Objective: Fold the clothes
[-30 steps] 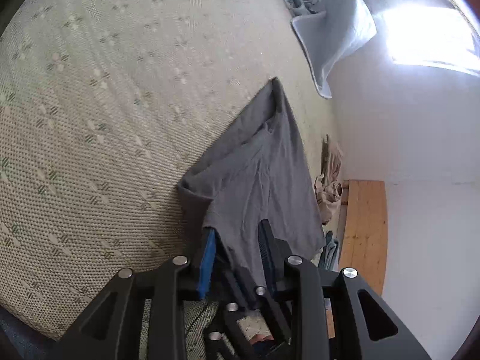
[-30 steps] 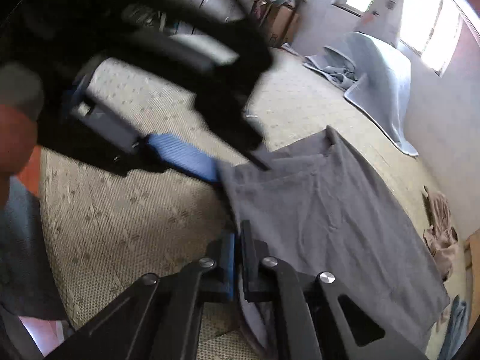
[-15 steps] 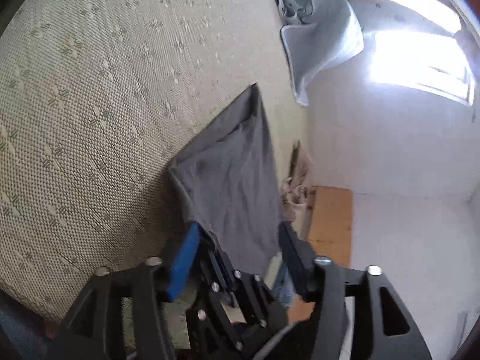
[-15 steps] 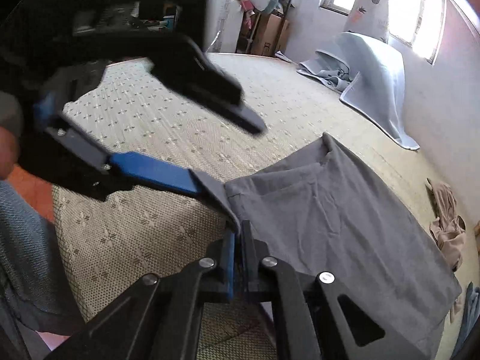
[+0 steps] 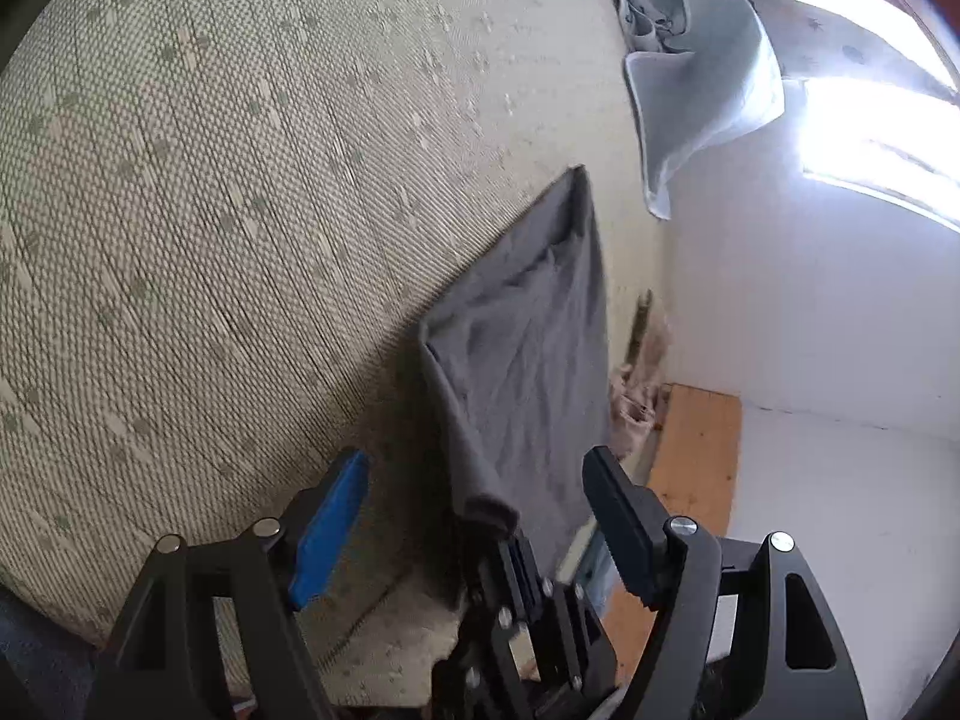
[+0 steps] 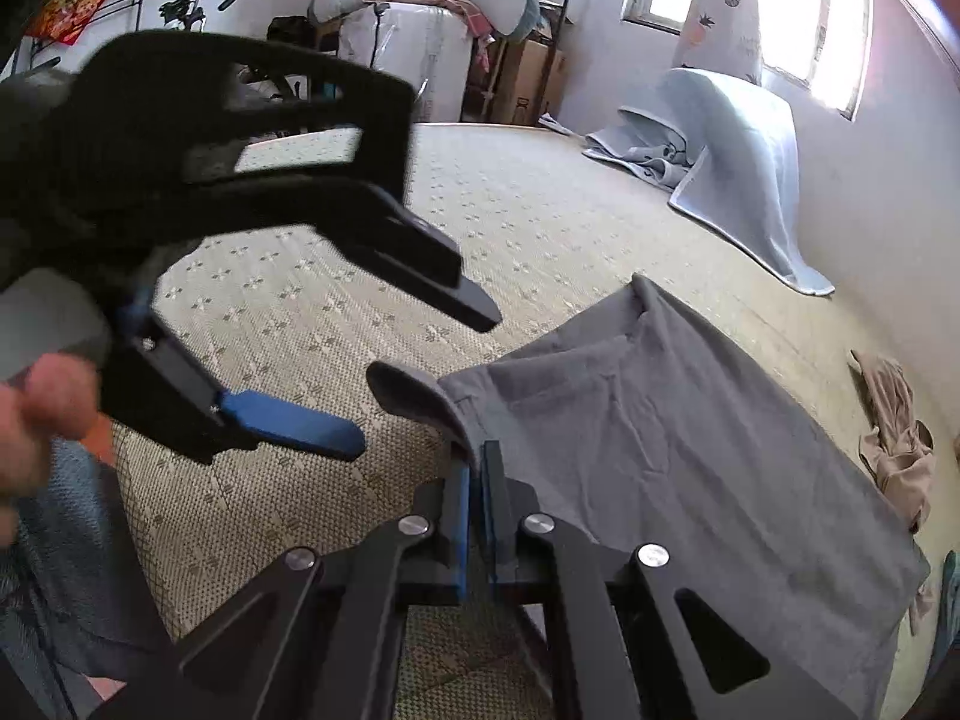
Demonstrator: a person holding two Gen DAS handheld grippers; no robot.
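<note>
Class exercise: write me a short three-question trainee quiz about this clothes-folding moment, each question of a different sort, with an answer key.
1. True or false: the left gripper is clamped on the grey garment.
2. Which gripper holds the garment's edge? A) left B) right C) neither
3. Fill in: the light blue blanket lies near the ____.

Key: 1. False, its jaws are spread apart, off the cloth. 2. B, the right gripper is shut on it. 3. Window.

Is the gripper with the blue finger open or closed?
Open. The left gripper has its fingers spread wide, and the grey shirt edge lies loose between them.
</note>
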